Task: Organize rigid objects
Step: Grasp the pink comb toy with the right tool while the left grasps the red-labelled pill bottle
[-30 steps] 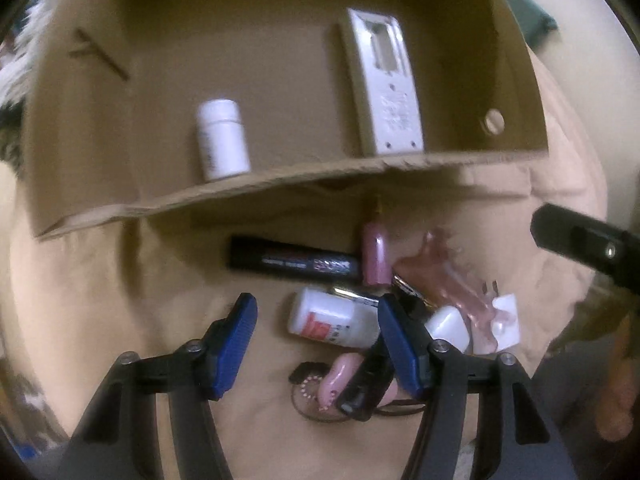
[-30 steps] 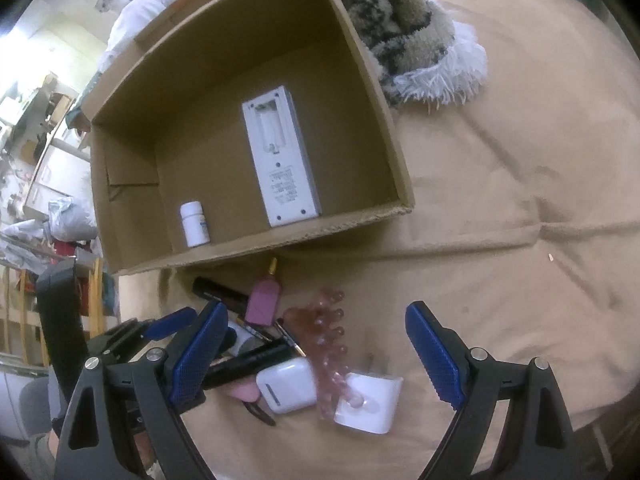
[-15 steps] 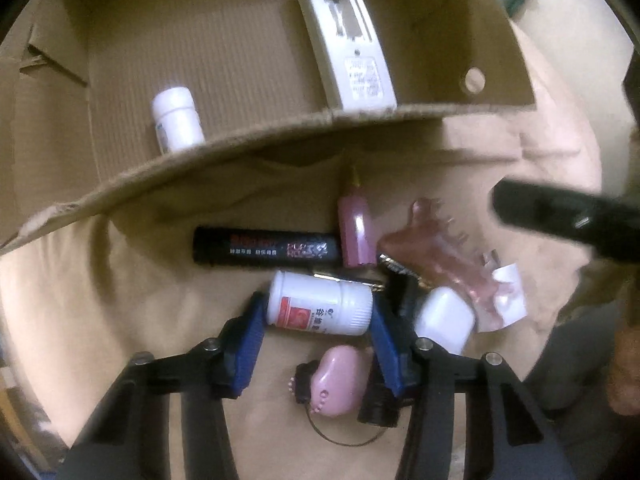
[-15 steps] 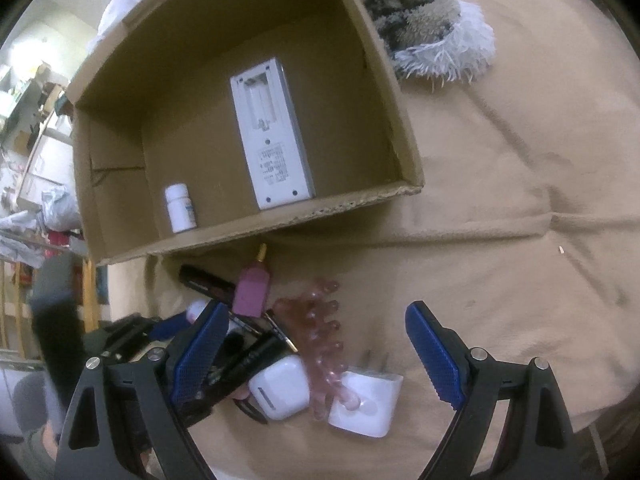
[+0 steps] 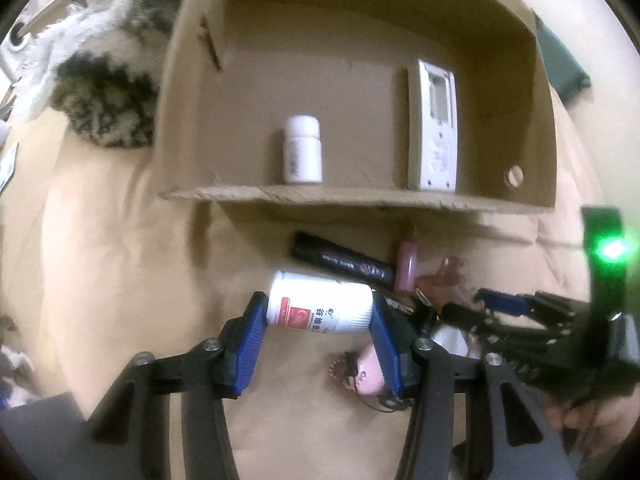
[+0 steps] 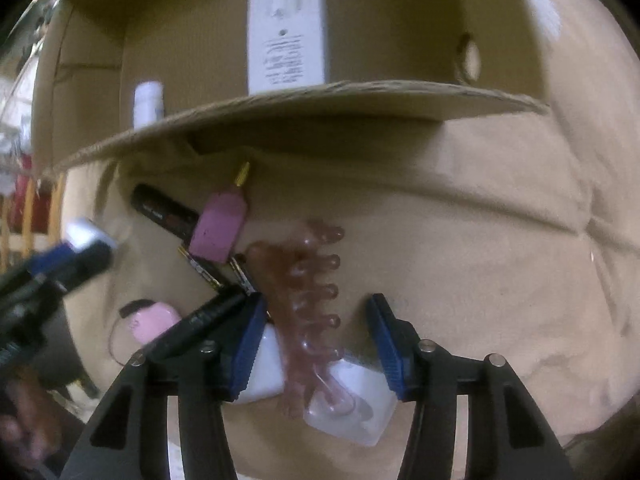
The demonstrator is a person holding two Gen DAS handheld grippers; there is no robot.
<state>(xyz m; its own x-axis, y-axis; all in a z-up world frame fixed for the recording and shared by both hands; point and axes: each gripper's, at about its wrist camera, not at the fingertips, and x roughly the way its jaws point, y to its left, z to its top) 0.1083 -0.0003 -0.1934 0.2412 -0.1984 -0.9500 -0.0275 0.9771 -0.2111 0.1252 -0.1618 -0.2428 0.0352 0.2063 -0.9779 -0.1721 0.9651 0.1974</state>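
Observation:
My left gripper (image 5: 320, 316) is shut on a white pill bottle with a red label (image 5: 320, 307), held end to end a little above the tan cloth. It shows blurred at the left of the right wrist view (image 6: 86, 234). My right gripper (image 6: 316, 334) is open, its blue pads on either side of a pink-brown hair claw (image 6: 308, 300), low over the pile. The cardboard box (image 5: 360, 196) lies ahead; inside are a small white bottle (image 5: 303, 150) and a white remote-like panel (image 5: 433, 128).
The pile on the cloth holds a black tube (image 6: 164, 212), a pink bottle with gold tip (image 6: 218, 230), a pink keychain (image 6: 154, 320), a white earbud case (image 6: 264, 368) and a white charger plug (image 6: 352, 408). A furry spotted item (image 5: 100, 80) lies left of the box.
My left gripper closed on the red-label bottle and lifted it off the cloth. My right gripper came down low over the pile and narrowed around the hair claw.

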